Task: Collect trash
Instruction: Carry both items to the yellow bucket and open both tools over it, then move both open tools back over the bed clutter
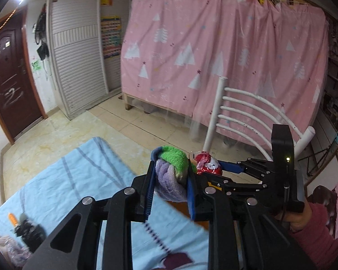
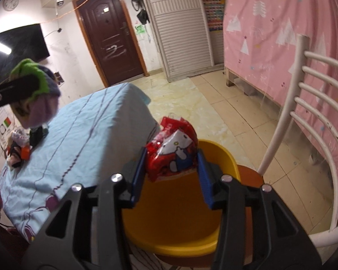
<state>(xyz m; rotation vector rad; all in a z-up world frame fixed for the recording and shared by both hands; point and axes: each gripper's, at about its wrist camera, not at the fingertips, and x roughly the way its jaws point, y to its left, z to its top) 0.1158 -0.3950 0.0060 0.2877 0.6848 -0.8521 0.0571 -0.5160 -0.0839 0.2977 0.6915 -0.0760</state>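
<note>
1. The table (image 2: 83, 121) under its light blue cloth takes up the left of the right wrist view. A white-backed chair (image 2: 288, 135) stands just beside it, with a yellow bin (image 2: 175, 213) on its seat.
2. Your right gripper (image 2: 171, 159) hangs over the bin's mouth with a red cartoon-printed wrapper (image 2: 173, 155) between its blue pads. Both pads appear to touch the wrapper, so I judge it held. The margin is thin, and I cannot rule out that it is already slipping free.
3. Your left gripper (image 1: 169, 184) is clamped on a knitted bundle (image 1: 171, 175) of green and lilac. It sits above the table edge, close beside the right gripper.
4. Progress, as judged: two items are lifted and brought to the bin, and neither is yet inside it. The visible part of the bin's interior holds nothing.
5. Remaining: a small clutter (image 1: 22, 227) of dark and orange pieces lies at the table's far corner. It is motion-blurred, so I cannot tell what is trash.
6. Hidden: the bin's near wall and floor sit behind your right gripper's frame. The chair seat is mostly covered.
</note>
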